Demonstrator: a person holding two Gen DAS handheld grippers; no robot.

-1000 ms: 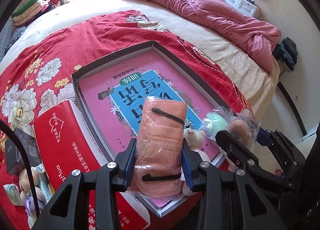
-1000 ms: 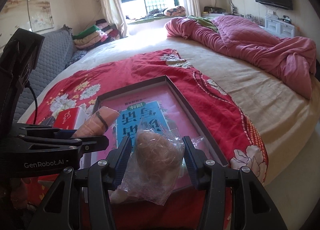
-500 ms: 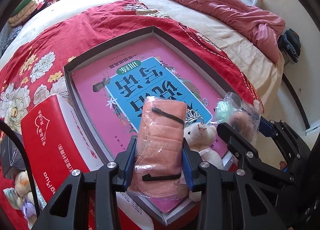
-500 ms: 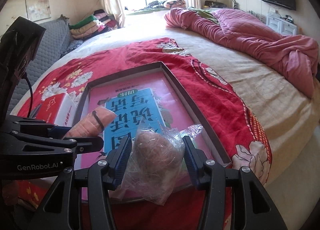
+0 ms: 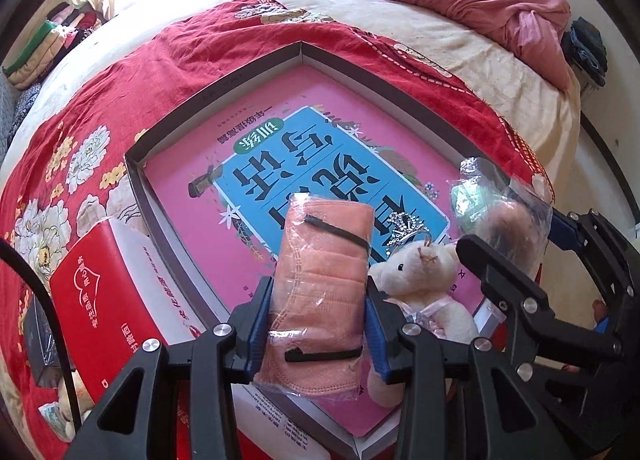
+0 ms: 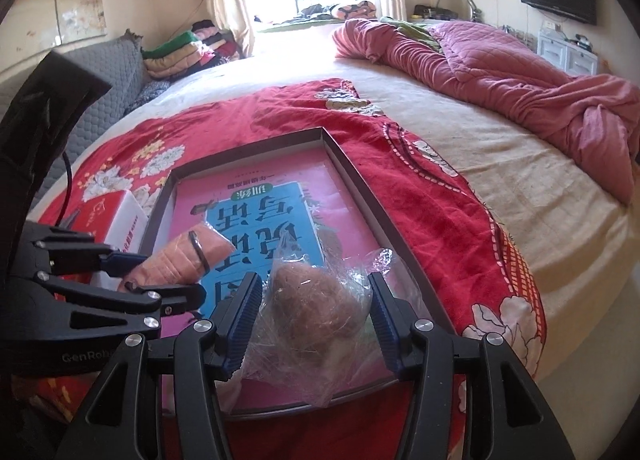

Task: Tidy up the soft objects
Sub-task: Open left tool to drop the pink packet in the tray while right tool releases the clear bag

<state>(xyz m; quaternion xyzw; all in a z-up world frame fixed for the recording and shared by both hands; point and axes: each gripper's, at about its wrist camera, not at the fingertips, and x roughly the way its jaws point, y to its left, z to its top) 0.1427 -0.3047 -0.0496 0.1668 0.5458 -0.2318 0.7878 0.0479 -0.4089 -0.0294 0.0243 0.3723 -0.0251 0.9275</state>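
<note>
My left gripper [image 5: 318,300] is shut on a clear-wrapped packet of peach face masks [image 5: 324,260], held over the near end of a dark shallow tray [image 5: 224,92] lined with a pink and blue book. In the right wrist view the packet [image 6: 188,256] sticks out of the left gripper [image 6: 166,278]. My right gripper [image 6: 316,300] grips a plastic bag with a brown fuzzy ball [image 6: 316,312] over the tray's [image 6: 360,188] near right corner; its jaws are opening slightly, the bag still between the pads. A white teddy bear [image 5: 420,280] with a tiara lies in the tray between both grippers.
A red tissue box [image 5: 100,300] sits against the tray's left side on the red floral blanket [image 5: 100,108]. Small toys [image 5: 60,412] lie at the lower left. A rumpled pink quilt [image 6: 520,80] covers the far right of the bed, whose edge drops off to the right.
Both grippers have sunk toward the tray with their loads. The left view now tips further down, and the white teddy bear has come into full view beside the mask packet.
</note>
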